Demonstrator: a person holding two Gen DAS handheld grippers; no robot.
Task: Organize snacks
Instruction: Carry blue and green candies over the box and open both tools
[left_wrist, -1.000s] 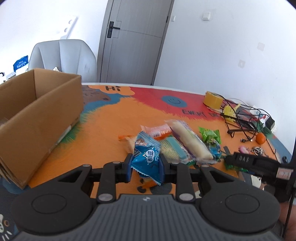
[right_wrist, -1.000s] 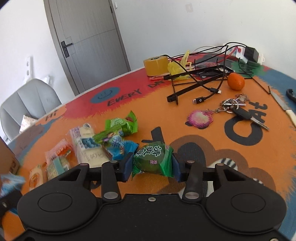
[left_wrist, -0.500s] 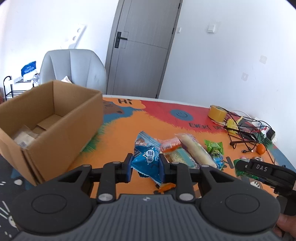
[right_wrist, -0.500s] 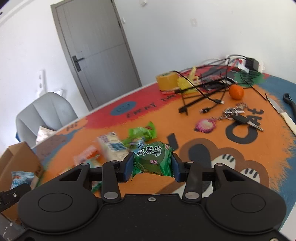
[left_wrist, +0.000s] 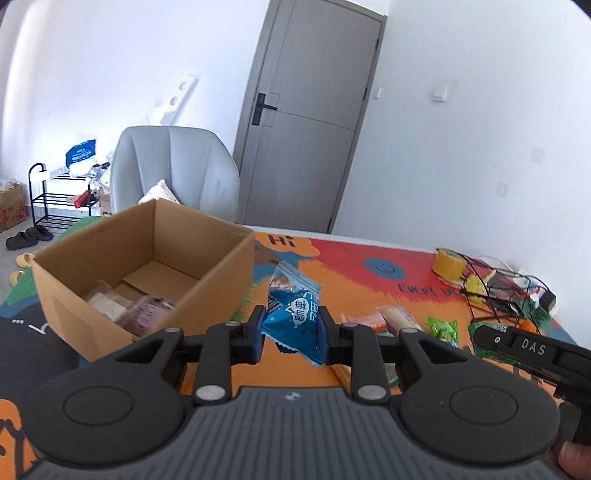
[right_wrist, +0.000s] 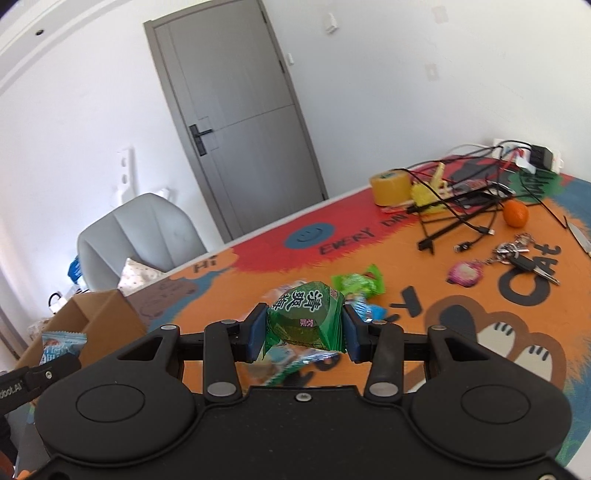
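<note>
My left gripper (left_wrist: 290, 332) is shut on a blue snack packet (left_wrist: 295, 314) and holds it in the air, just right of the open cardboard box (left_wrist: 92, 325). The box holds a few packets (left_wrist: 125, 306). My right gripper (right_wrist: 303, 328) is shut on a green snack packet (right_wrist: 306, 317), held above the table. Other snacks lie on the orange mat: a light green packet (right_wrist: 356, 284), a long pale bar (left_wrist: 400, 319) and an orange-pink packet (left_wrist: 360, 319). The box also shows at the left of the right wrist view (right_wrist: 107, 317).
A tape roll (right_wrist: 391, 186), tangled black cables (right_wrist: 458, 214), an orange fruit (right_wrist: 516, 213), keys with a pink fob (right_wrist: 517, 254) and a knife (right_wrist: 581, 240) lie at the table's right. A grey chair (left_wrist: 173, 170) stands behind the box.
Both grippers have risen with their packets. The left one has swung left toward the box, whose inside now shows. The right one has followed leftward.
</note>
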